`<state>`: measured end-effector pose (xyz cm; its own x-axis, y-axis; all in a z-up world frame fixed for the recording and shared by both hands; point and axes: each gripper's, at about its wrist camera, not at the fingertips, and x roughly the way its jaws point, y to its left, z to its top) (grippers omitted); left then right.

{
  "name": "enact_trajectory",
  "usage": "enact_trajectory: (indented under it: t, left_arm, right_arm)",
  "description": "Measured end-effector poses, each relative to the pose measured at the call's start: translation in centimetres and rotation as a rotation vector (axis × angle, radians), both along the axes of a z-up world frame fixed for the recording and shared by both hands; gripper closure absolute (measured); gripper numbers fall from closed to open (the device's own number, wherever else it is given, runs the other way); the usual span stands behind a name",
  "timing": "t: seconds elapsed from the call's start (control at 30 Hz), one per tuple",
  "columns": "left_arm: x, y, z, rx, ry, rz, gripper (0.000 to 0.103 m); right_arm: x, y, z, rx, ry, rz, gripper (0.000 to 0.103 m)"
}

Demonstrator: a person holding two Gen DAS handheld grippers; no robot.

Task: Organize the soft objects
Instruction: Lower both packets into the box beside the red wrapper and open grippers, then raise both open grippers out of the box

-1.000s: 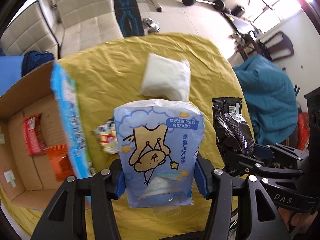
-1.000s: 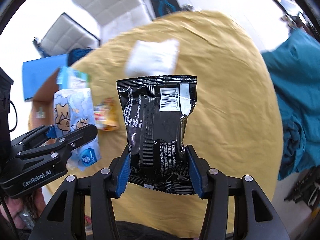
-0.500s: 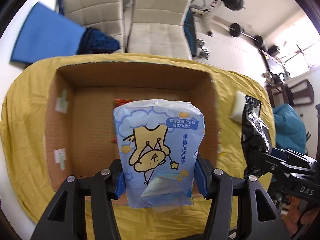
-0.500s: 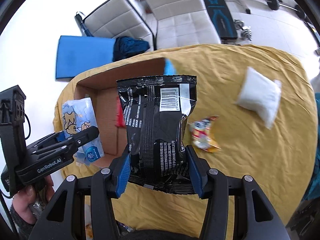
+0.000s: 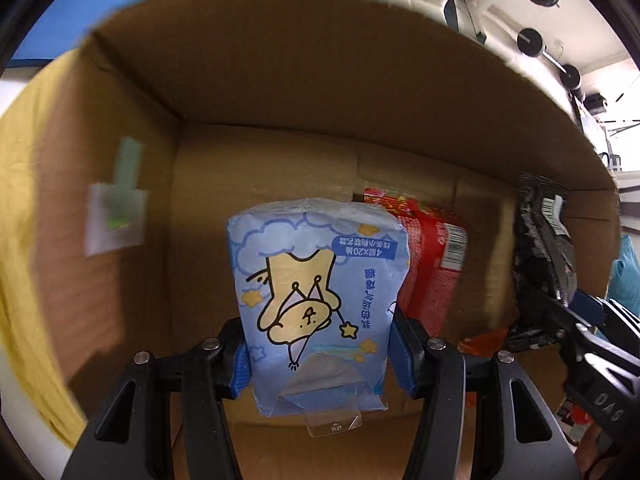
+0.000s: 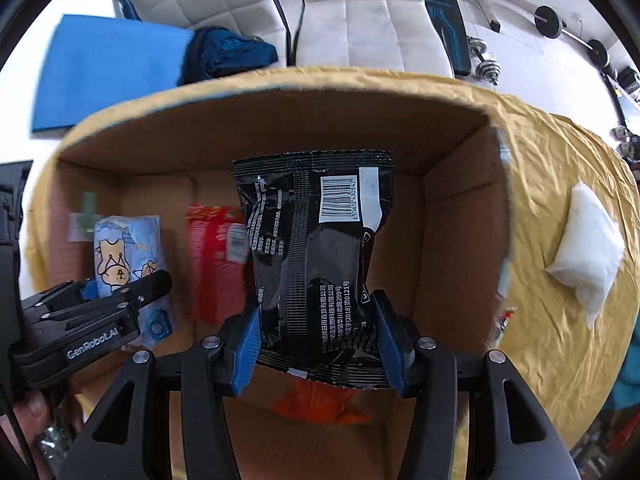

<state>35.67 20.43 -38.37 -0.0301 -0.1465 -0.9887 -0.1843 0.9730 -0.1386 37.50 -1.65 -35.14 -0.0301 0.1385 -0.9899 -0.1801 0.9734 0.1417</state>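
A: What lies around the cardboard box (image 6: 460, 216)?

B: Yellow wrinkled cloth (image 6: 560, 360) and a plump white pouch (image 6: 588, 256) beside it. Inside: a red packet (image 5: 432, 264) and an orange one (image 6: 316, 404).

A: And the grippers?

B: The left gripper (image 5: 320, 356) clamps the glossy blue tissue pack (image 5: 316, 280); the right gripper (image 6: 316, 348) pinches the crinkly black snack bag (image 6: 312, 256). Both hang over the box.

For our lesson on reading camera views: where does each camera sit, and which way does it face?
Left wrist: on the left tongs, looking down into the cardboard box past the blue tissue pack.
Right wrist: on the right tongs, facing down past the black packet; a hand shows.
Shared: box, both packs, red packet.
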Motion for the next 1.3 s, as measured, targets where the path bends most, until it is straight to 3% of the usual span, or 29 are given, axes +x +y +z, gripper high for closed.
enact_trajectory:
  t: [0.27,0.6,0.8,1.0,1.13,1.3]
  left_arm:
    - [1.2,-1.0,-3.3,-0.020,0.043,-0.037,0.050]
    - [1.0,-1.5,-3.4,-0.009,0.018,-0.076,0.047]
    - [1.5,-1.7,-3.1,0.030,0.020,-0.117,0.044]
    - [2.1,-1.3,-2.5,0.050,0.025,-0.115,0.041]
    - [1.6,-1.4,-1.0,0.064,0.004,-0.107,0.040]
    - [1.0,-0.7,1.0,0.088,-0.025,-0.106,0.040]
  right_arm:
    - [0.6,0.4,-4.5,-0.039,0.049,-0.020,0.049]
    - [0.6,0.3,-6.7,-0.040,0.090,-0.015,0.048]
    - [0.4,0.2,-6.9,-0.046,0.108,-0.016,0.046]
    - [0.7,1.9,-6.2,-0.046,0.104,0.016,0.027]
    - [0.3,2.5,-4.6,-0.063,0.051,0.026,0.018]
    - [0.3,2.5,-2.3,-0.081,0.001,0.018,0.018]
